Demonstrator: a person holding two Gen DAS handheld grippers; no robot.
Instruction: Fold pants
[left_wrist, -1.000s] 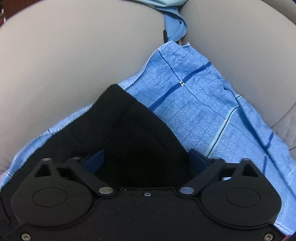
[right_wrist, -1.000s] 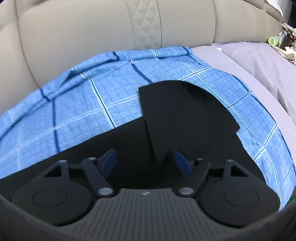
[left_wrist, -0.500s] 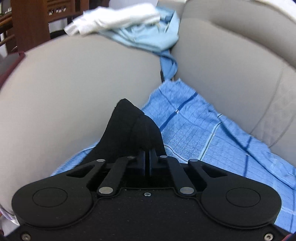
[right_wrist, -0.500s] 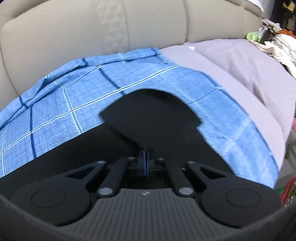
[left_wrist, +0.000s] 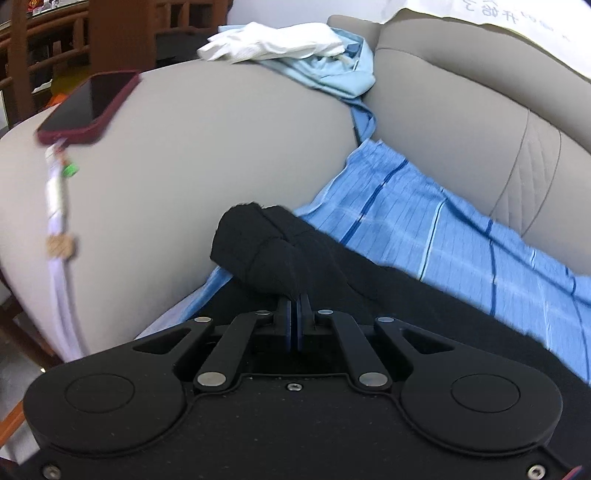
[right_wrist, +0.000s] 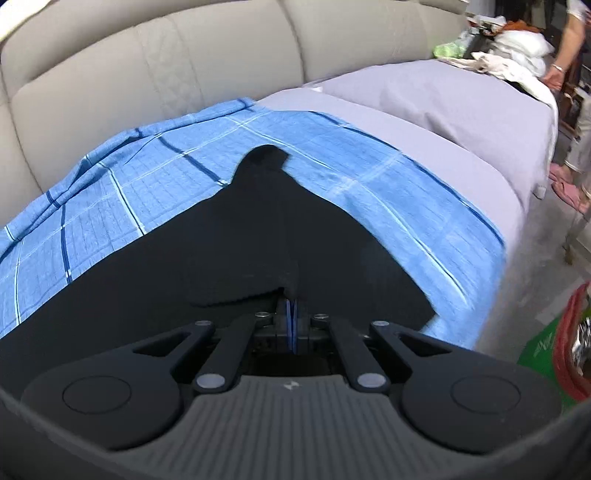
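Pants (left_wrist: 280, 258) hang soft and limp; both your left gripper (left_wrist: 294, 314) and right gripper (right_wrist: 291, 314) clench bunched corners at twelve o'clock, so lift them evenly.

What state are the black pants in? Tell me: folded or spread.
Neither fully: black pants are pinched and lifted at two points, bunching above the blue blanket.

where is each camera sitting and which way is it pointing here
Left wrist: sits on the left gripper, facing along its shut fingers toward the sofa armrest with a phone on it; bunched black pants are pinched.
Right wrist: sits on the right gripper, facing the sofa backrest and grey sheet; its fingers pinch the pants.
Shared: the black pants and the blue checked cloth beneath.
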